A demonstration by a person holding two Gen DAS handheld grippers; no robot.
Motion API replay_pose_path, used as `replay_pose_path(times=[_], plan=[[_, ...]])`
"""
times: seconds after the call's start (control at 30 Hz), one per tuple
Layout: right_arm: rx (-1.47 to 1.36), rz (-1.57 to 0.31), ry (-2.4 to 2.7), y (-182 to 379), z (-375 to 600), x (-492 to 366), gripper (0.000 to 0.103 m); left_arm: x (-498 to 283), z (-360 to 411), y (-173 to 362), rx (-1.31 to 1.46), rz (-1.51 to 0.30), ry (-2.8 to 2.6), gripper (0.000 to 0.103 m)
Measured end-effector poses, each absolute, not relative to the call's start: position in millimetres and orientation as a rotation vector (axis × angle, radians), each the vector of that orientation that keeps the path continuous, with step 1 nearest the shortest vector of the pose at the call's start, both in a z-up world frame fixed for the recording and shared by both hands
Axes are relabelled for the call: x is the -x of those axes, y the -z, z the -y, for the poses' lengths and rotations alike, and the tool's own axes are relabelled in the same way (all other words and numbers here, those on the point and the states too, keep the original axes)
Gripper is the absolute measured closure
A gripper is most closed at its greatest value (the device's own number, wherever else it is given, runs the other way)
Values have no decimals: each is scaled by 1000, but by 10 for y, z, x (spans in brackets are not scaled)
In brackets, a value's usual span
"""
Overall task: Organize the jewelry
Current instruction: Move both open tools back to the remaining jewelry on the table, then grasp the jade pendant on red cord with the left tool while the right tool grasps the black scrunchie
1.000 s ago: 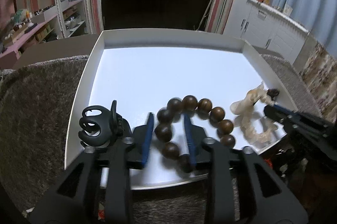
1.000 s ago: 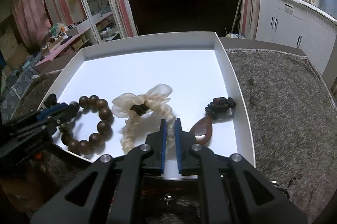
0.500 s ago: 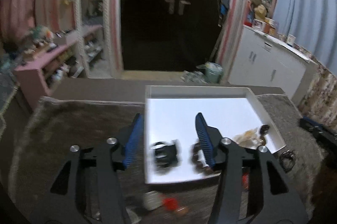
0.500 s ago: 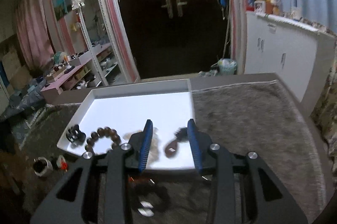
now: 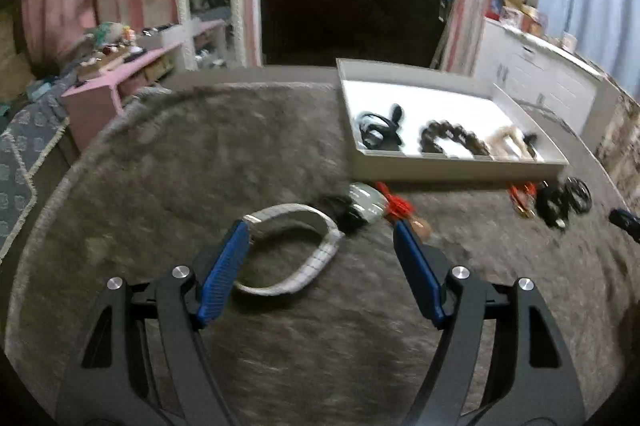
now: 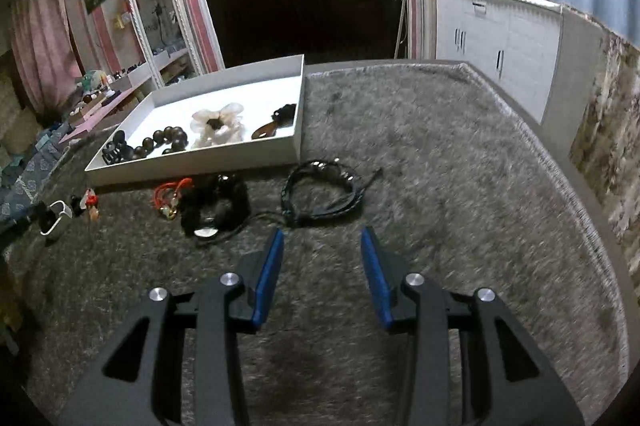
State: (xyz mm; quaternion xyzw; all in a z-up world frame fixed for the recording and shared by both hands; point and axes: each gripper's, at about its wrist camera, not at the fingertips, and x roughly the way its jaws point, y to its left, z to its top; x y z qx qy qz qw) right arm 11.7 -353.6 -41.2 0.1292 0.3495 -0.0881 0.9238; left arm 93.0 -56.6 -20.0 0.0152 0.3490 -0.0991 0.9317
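A white tray (image 6: 192, 163) on the grey rug holds a black hair claw (image 6: 113, 150), a brown bead bracelet (image 6: 164, 142), a cream scrunchie (image 6: 218, 123) and a brown pendant (image 6: 267, 129). The tray also shows in the left wrist view (image 5: 460, 167). My left gripper (image 5: 322, 238) is open, with a white woven band (image 5: 296, 250) lying between its jaws on the rug. My right gripper (image 6: 322, 246) is open and empty, just short of a black cord bracelet (image 6: 324, 191).
Loose on the rug in front of the tray lie a red cord (image 6: 170, 191), a black fuzzy piece (image 6: 214, 207) and a pale green piece with a red knot (image 5: 370, 203). White cabinets (image 6: 500, 37) stand at the back right.
Both grippers have pulled back from the tray and opened wide. The left let go of the bead bracelet, the right of the scrunchie; both now hover over the rug.
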Motion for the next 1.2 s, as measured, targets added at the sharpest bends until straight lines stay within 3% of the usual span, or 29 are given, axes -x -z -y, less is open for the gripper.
replay_pose_path(times=[0.13,0.6,0.67,0.8,0.9,1.2], plan=[[-244,-709,146,367,3366,-158,63,-869,795,225,-65,-702,281,36],[-224,-760,65,448,3134,-696,64,-1097,1134,196,-98,-711,282,37],[-230,-777,66,509,3111,-773,73,-1152,1176,217,-97,-723,288,40],[-247,-799,62,607,3106,-898,77,-1211,1248,279,-111,-735,296,43],[-240,-812,56,661,3095,-946,88,-1246,1255,317,-113,-743,292,43],[-282,-821,26,712,3155,-968,91,-1365,1359,467,-164,-784,293,71]])
